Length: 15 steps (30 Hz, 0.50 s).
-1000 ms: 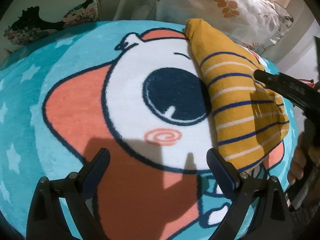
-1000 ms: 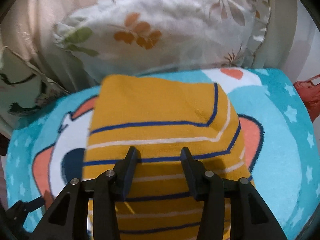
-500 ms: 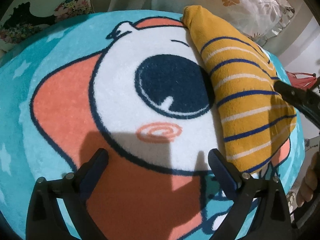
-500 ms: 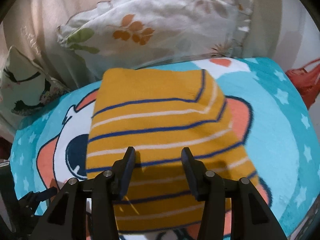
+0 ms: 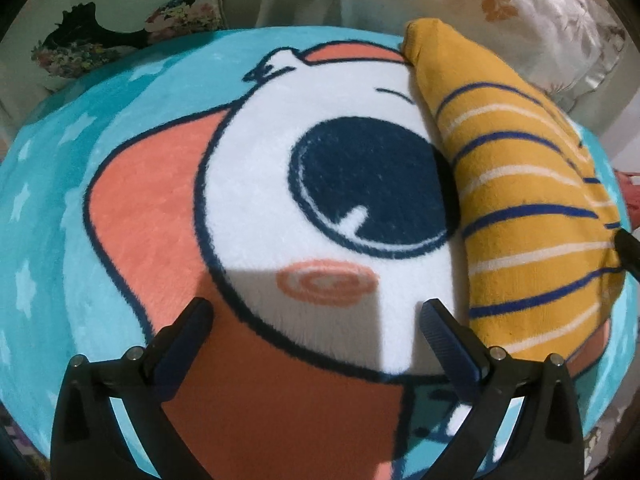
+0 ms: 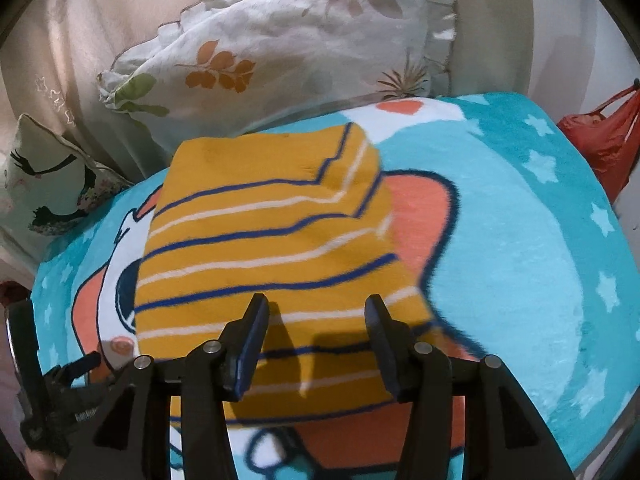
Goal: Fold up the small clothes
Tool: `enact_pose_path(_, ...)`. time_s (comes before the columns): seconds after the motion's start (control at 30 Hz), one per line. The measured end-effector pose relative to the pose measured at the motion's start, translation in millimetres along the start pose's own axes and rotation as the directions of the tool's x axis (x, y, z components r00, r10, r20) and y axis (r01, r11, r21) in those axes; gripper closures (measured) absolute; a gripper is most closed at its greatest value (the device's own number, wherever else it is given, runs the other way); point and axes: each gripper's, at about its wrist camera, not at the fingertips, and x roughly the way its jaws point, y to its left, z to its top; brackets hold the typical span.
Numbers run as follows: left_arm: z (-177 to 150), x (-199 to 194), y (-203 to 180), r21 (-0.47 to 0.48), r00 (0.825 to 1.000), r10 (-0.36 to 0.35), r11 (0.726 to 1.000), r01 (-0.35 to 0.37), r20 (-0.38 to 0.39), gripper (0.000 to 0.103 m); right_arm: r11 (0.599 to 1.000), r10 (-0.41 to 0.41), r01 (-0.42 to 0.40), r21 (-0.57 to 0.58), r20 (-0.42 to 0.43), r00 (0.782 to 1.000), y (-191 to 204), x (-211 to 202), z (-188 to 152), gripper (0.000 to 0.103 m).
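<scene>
A folded mustard-yellow garment with blue and white stripes point(image 5: 516, 200) lies on the right part of a cartoon-print blanket point(image 5: 120, 184). It also shows in the right wrist view point(image 6: 256, 240), lying flat in a neat rectangle. My left gripper point(image 5: 316, 320) is open and empty, above the blanket to the left of the garment. My right gripper point(image 6: 316, 316) is open and empty, its fingers above the near edge of the garment. A tip of the right gripper shows at the right edge of the left wrist view point(image 5: 628, 248).
A white floral pillow point(image 6: 288, 48) lies behind the blanket. A cushion with a black-and-white print point(image 6: 48, 188) sits at the back left. A red bag point(image 6: 604, 144) hangs at the right, past the blanket's edge.
My right gripper has drawn back from the garment, which now looks farther away. My left gripper has shifted a little over the blanket. Both stay open.
</scene>
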Motion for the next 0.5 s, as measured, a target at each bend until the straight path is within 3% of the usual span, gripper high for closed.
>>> enact_pose_path(0.07,0,2,-6,-0.001,0.999,0.034,0.999,-0.034,-0.008,0.000,1.000,0.015,-0.015,0.014,0.000,1.000,-13,-4,-2,0.048)
enact_pose_path(0.17,4,0,-5,-0.048,0.998,0.028,0.998,-0.031,-0.056,0.000,0.999,0.036,-0.037,0.031,0.009,0.999,-32,-12,-3,0.048)
enact_pose_path(0.27,2,-18,-2,-0.108,1.000,-0.018,0.994,0.017,-0.004,0.000,0.998,0.043,-0.045,0.044,0.037,0.998,-49,-21,-1,0.048)
enact_pose_path(0.37,-2,-43,-9,-0.127,0.997,0.000,0.992,0.010,0.080,0.000,0.998,0.055,-0.057,0.041,0.052,0.997,-59,-23,4,0.048)
enact_pose_path(0.47,-7,-64,-17,-0.128,0.989,0.024,0.992,-0.005,0.145,0.000,0.995,0.096,-0.095,-0.004,0.031,0.995,-57,-14,6,0.071)
enact_pose_path(0.5,-7,-71,-20,-0.129,0.985,0.033,0.992,-0.011,0.167,0.000,0.994,0.103,-0.103,-0.027,0.007,0.995,-55,-7,5,0.074)
